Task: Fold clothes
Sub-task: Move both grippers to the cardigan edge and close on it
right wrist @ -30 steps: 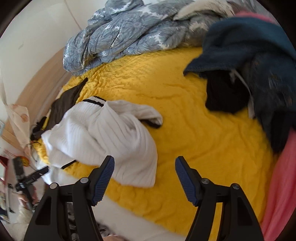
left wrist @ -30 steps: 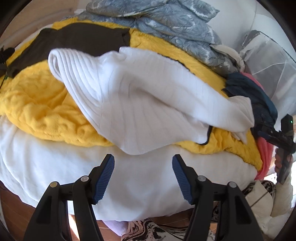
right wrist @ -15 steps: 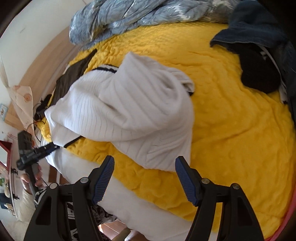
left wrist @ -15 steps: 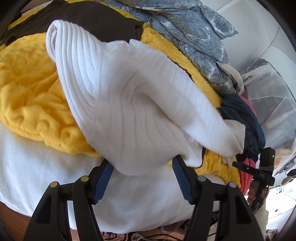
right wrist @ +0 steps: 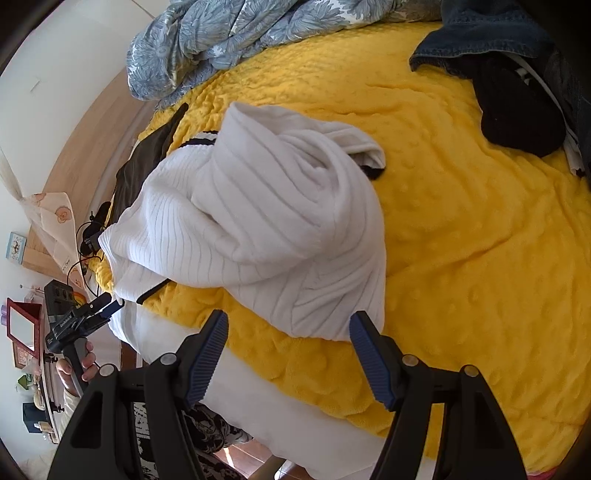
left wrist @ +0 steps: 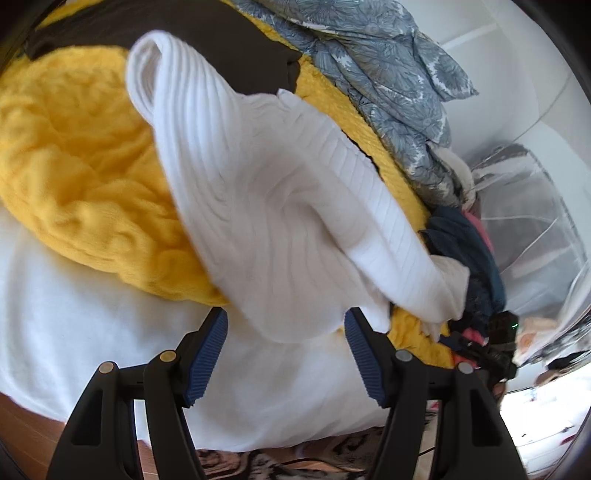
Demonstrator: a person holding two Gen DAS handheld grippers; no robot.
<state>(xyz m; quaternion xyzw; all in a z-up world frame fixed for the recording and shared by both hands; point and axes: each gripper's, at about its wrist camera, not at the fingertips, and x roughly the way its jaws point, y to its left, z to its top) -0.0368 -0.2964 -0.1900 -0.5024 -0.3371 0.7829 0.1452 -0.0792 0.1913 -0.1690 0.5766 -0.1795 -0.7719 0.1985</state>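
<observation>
A crumpled white ribbed sweater [left wrist: 266, 206] with black trim lies on the yellow blanket [left wrist: 74, 177] near the bed's edge. My left gripper [left wrist: 286, 328] stands open right at the sweater's lower hem, whose edge hangs between the blue pads without being pinched. In the right wrist view the same sweater [right wrist: 266, 229] fills the middle, and my right gripper [right wrist: 288, 328] is open just in front of its near corner, over the yellow blanket [right wrist: 461, 240]. The left gripper [right wrist: 99, 312] also shows at the far left, held in a hand.
A dark brown garment [left wrist: 207, 40] lies behind the sweater. A blue-grey floral duvet [right wrist: 229, 33] is bunched at the back. Dark blue and black clothes [right wrist: 517, 96] are heaped at the right. The white mattress edge [left wrist: 92, 325] and wooden floor lie below.
Both grippers have moved closer to the white sweater, which now looms larger; the left view has rolled and its pads have reached the sweater's hem. Both stay open.
</observation>
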